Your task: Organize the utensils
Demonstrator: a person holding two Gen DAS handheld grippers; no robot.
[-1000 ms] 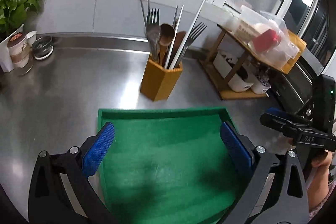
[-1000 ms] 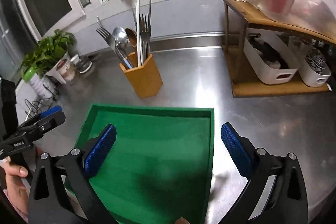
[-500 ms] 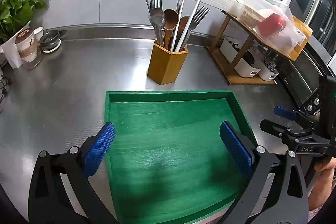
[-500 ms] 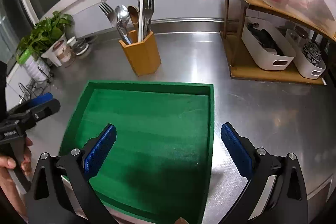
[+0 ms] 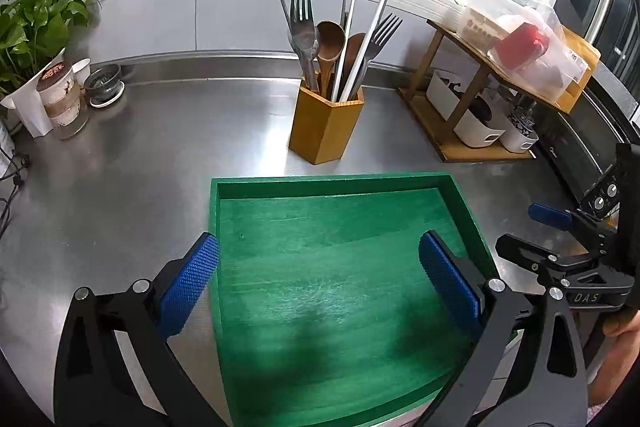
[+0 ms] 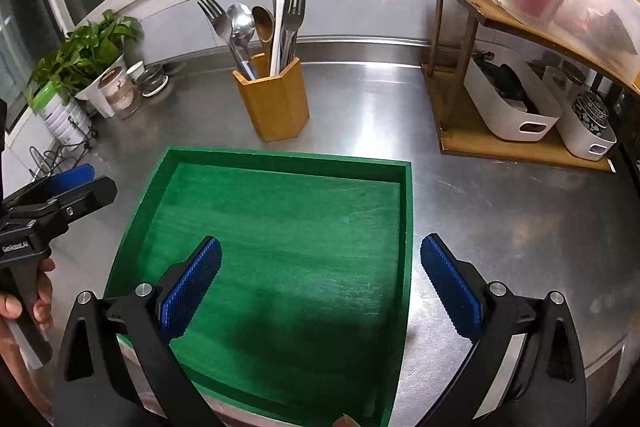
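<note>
Both tools have pulled back; right tool [image 5: 560, 231] reads "DAS".

My left black two-finger gripper with blue ribbed pads [image 5: 319, 283] hangs level with its jaws spread wide, gripping nothing. My right black gripper with the same blue pads [image 6: 321, 281] is likewise spread wide and empty. My hands [image 6: 24, 303] grip the handles, fingers curled around them.
</note>
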